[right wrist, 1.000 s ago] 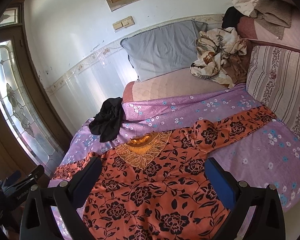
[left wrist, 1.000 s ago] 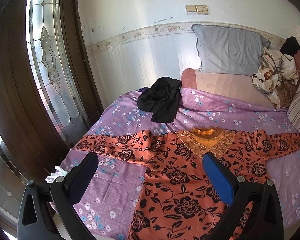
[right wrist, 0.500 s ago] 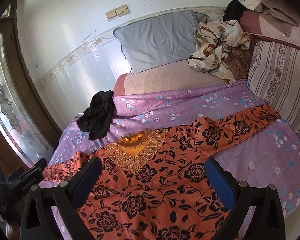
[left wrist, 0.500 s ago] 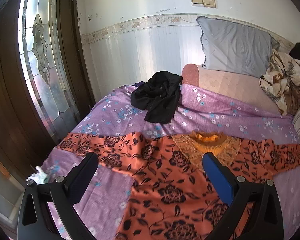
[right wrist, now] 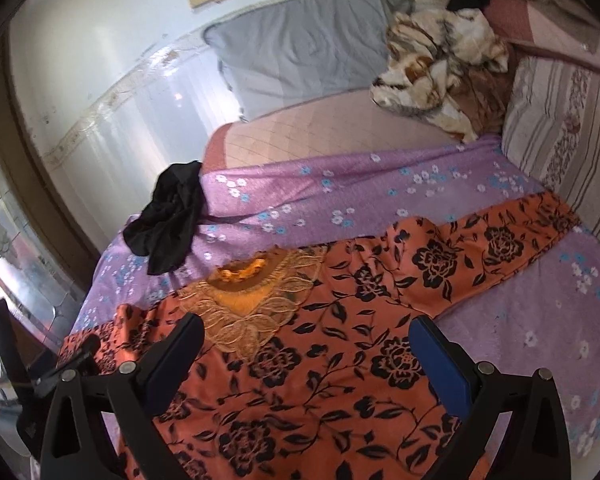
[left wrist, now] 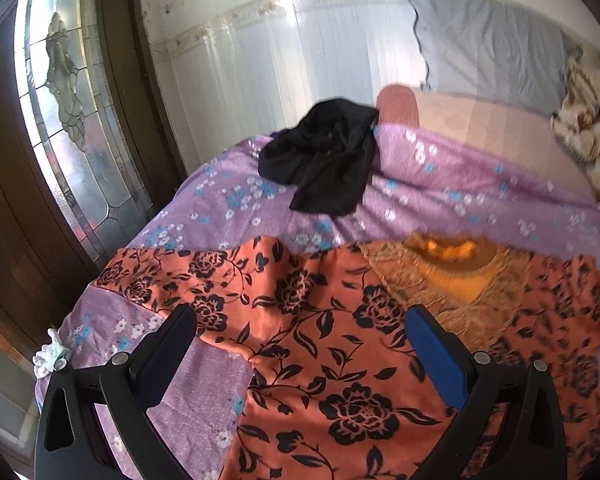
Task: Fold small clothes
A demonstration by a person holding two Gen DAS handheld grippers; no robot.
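An orange top with black flowers lies spread flat on the purple flowered bedsheet, sleeves out to both sides, its embroidered neckline toward the wall. My left gripper is open and empty, just above the top's left shoulder and sleeve. In the right wrist view the same top lies below my right gripper, which is open and empty over the chest. The right sleeve reaches toward a striped cushion. Part of the left gripper shows at the left.
A crumpled black garment lies on the sheet beyond the top. A grey pillow leans on the wall, a patterned blanket pile at the back right, a striped cushion at the right. A glass-panelled door stands left of the bed.
Both grippers have moved forward and lower toward the top, which now looks larger. Both stay open and the top has not moved.
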